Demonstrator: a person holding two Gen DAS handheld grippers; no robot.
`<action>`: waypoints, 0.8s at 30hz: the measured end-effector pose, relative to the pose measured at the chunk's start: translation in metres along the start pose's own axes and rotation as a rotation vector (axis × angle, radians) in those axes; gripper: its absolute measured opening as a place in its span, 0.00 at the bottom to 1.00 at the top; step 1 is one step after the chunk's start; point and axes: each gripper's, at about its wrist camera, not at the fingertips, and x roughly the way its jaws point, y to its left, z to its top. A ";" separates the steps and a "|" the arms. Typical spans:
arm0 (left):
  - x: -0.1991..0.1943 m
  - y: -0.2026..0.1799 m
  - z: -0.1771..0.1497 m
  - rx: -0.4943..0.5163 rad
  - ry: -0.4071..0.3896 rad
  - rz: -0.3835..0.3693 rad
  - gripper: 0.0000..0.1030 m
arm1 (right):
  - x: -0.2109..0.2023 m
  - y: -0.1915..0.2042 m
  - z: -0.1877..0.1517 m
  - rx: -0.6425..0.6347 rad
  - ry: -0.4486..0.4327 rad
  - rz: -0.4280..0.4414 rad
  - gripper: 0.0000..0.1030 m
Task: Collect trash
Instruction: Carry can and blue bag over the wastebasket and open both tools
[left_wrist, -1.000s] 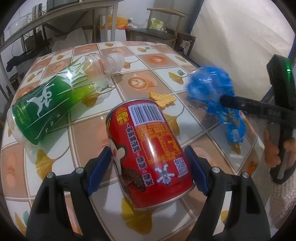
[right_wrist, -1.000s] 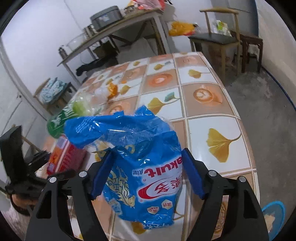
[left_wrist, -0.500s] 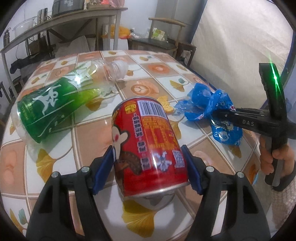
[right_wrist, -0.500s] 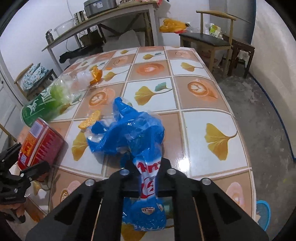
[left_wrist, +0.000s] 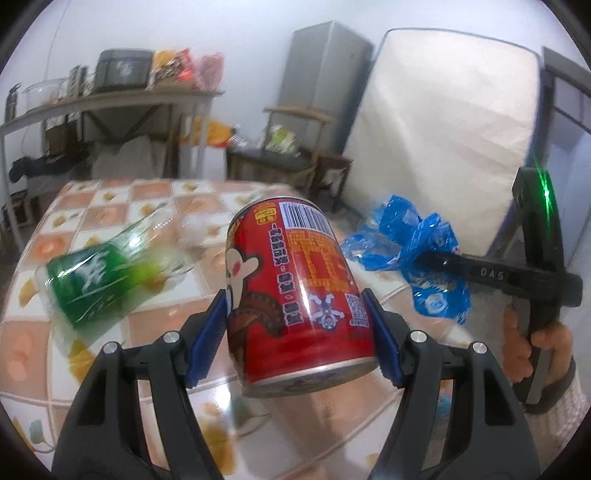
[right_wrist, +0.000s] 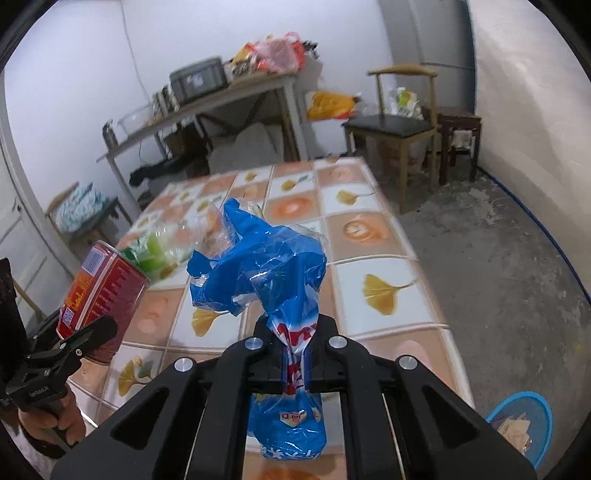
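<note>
A glossy red printed metal can (left_wrist: 299, 295), its bare silvery rim shown at centre frame, is clamped between smooth blue plastic pads (left_wrist: 207, 339) of the matt black plastic left gripper (left_wrist: 295, 343). A crinkled, shiny blue plastic bag (right_wrist: 266, 269) is pinched in the matt black right gripper (right_wrist: 293, 369). A clear green plastic bottle (left_wrist: 103, 280) is seen at left on the glossy tiled table (right_wrist: 384, 295).

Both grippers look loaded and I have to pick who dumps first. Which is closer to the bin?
Right, probably. The right gripper pinches the blue bag, and the blue bin sits on the floor beside it; left gripper holds the can.
</note>
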 end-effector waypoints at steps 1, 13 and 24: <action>-0.001 -0.010 0.003 0.012 -0.020 -0.026 0.65 | -0.015 -0.009 -0.002 0.017 -0.025 -0.019 0.06; 0.038 -0.162 0.018 0.160 -0.030 -0.389 0.65 | -0.146 -0.152 -0.071 0.285 -0.143 -0.339 0.06; 0.149 -0.313 -0.068 0.148 0.145 -0.661 0.65 | -0.147 -0.308 -0.217 0.683 -0.010 -0.450 0.06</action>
